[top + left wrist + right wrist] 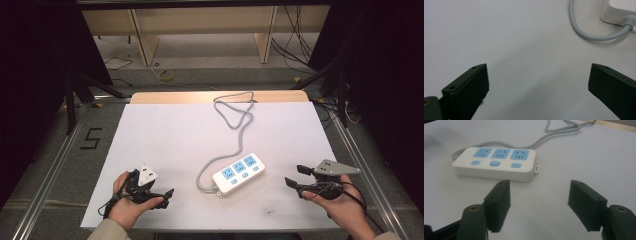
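Observation:
A white power strip (239, 173) with three blue sockets and three blue buttons lies near the middle front of the white table (165, 135). Its grey cable (239, 120) loops toward the far edge. My left gripper (162, 195) rests at the front left, open and empty; in the left gripper view (537, 82) the cable bend (584, 33) and a corner of the strip (617, 11) lie ahead. My right gripper (295, 176) sits at the front right, jaws wide apart with nothing between them. In the right gripper view (539, 195) the strip (495, 163) lies just beyond the jaws.
The table stands inside a metal frame with rails (360, 160) along both sides. A wooden strip (220, 96) borders the far edge. Beyond it are a floor with loose cables (295, 45) and wooden furniture legs (142, 42).

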A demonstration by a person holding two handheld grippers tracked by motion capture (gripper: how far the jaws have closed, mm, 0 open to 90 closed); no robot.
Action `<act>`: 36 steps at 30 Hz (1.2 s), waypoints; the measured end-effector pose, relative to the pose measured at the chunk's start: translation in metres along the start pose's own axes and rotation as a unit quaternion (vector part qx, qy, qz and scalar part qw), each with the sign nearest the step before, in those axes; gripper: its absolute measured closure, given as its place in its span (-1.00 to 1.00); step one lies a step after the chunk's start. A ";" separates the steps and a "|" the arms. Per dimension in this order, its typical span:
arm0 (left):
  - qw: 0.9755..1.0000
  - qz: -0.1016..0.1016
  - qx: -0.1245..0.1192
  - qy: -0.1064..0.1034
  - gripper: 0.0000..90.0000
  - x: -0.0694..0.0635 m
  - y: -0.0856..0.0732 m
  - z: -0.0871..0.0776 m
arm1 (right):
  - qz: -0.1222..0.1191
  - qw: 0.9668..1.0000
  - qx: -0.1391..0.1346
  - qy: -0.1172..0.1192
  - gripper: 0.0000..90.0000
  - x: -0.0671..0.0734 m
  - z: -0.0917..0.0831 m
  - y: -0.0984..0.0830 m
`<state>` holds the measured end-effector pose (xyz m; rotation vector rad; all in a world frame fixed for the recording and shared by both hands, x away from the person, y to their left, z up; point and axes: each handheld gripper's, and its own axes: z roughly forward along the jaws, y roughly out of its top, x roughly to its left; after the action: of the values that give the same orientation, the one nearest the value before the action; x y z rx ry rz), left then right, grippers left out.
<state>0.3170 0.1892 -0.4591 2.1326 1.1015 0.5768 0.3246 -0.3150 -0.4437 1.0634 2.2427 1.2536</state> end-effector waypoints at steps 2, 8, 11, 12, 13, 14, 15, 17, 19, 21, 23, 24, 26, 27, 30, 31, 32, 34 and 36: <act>1.000 0.001 0.000 0.001 -0.93 0.000 0.000 0.000 | 0.001 1.000 -0.002 0.001 -0.20 0.000 0.000 0.000; 1.000 0.002 0.001 0.002 -0.93 0.000 0.000 0.000 | -0.002 1.000 -0.002 0.007 0.06 0.002 -0.001 0.003; 1.000 0.002 0.000 0.002 -0.92 0.000 0.000 -0.001 | -0.005 1.000 -0.002 0.007 0.11 0.003 -0.001 0.004; 1.000 0.002 0.000 0.002 -0.92 0.000 0.000 0.000 | -0.005 1.000 -0.003 0.007 0.12 0.003 -0.001 0.004; 1.000 0.002 0.001 0.002 -0.92 0.000 0.000 0.000 | -0.005 1.000 -0.003 0.007 0.12 0.003 -0.001 0.004; 1.000 0.001 -0.001 0.002 -0.92 0.000 0.000 0.000 | -0.004 1.000 -0.003 0.007 0.14 0.003 -0.001 0.004; 1.000 0.002 -0.001 0.002 -0.92 0.000 0.000 0.000 | -0.003 1.000 -0.002 0.006 0.15 0.003 -0.002 0.004; 1.000 0.002 -0.001 0.003 -0.92 0.000 0.001 0.000 | -0.004 1.000 -0.003 0.006 0.22 0.002 -0.002 0.005; 1.000 0.002 -0.001 0.003 -0.92 0.000 0.001 0.000 | -0.005 1.000 -0.004 0.007 0.33 0.002 -0.002 0.005; 1.000 0.002 -0.001 0.004 -0.91 0.000 0.001 0.000 | -0.010 1.000 -0.003 0.006 0.50 0.004 -0.003 0.007; 1.000 0.002 -0.001 0.004 -0.91 0.000 0.001 0.000 | -0.017 1.000 -0.001 0.005 0.62 0.004 -0.003 0.007; 1.000 0.002 -0.001 0.004 -0.91 0.000 0.001 0.000 | -0.017 1.000 0.000 0.006 0.66 0.005 -0.003 0.008; 1.000 0.003 -0.001 0.004 -0.90 0.000 0.001 0.000 | -0.017 1.000 0.001 0.006 0.70 0.005 -0.003 0.008; 1.000 0.004 -0.001 0.003 -0.90 0.000 0.001 0.001 | -0.019 1.000 0.004 0.005 0.74 0.005 -0.003 0.009; 1.000 0.005 -0.001 0.004 -0.90 0.000 0.001 0.001 | -0.022 1.000 0.006 0.001 0.90 0.006 -0.003 0.010; 1.000 0.005 -0.002 0.003 -0.90 0.000 0.001 0.001 | -0.025 1.000 0.010 -0.001 1.00 0.006 -0.003 0.011; 1.000 0.005 -0.002 0.003 -0.89 0.000 0.001 0.001 | -0.025 1.000 0.010 -0.001 1.00 0.006 -0.003 0.011; 1.000 0.005 -0.003 0.003 -0.89 0.000 0.001 0.001 | -0.026 1.000 0.014 -0.002 1.00 0.007 -0.003 0.011; 1.000 0.006 -0.002 0.003 -0.89 0.000 0.001 0.001 | -0.027 0.999 0.018 -0.003 1.00 0.007 -0.003 0.012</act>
<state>0.3183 0.1884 -0.4587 2.1364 1.0909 0.5915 0.3238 -0.3073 -0.4317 1.0117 2.2820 1.1918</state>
